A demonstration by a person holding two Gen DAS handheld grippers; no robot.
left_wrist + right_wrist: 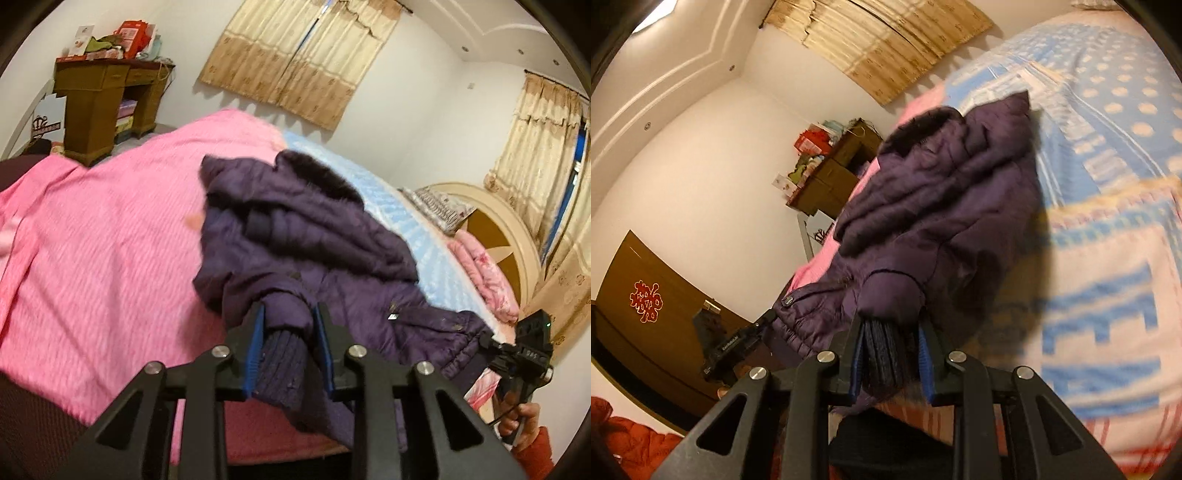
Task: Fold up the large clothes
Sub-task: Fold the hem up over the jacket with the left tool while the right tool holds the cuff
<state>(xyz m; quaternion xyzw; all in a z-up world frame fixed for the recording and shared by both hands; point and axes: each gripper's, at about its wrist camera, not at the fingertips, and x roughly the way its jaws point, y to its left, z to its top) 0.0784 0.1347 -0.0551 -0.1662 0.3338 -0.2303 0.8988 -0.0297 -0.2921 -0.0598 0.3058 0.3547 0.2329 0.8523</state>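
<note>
Purple quilted fabric fills both my views: the jacket [314,229] lies in a rumpled heap on the bed, straddling the seam between the pink blanket [103,236] and the blue patterned sheet [1108,155]. My left gripper [288,332] is clamped on one ribbed knit cuff [280,365], and my right gripper [890,347] is clamped on the other cuff [882,354], the blue pads pressing the sleeve ends on both sides.

From each gripper the jacket runs straight ahead and away, its fur-trimmed collar [317,173] at the far end, so the long axis points from my hands toward the far side of the bed. Both hands sit at the near hem end, side by side; neither looks clearly nearer to the body of the coat (the right gripper shows at the edge of the left view, just beside the hem). I judge the next move turns on drawing the sleeves across that axis.

Bedding looks soft and will grip the nylon little. Around it: a wooden desk [99,107] piled with boxes, beige curtains [295,62], a rounded headboard [495,236], white walls.
</note>
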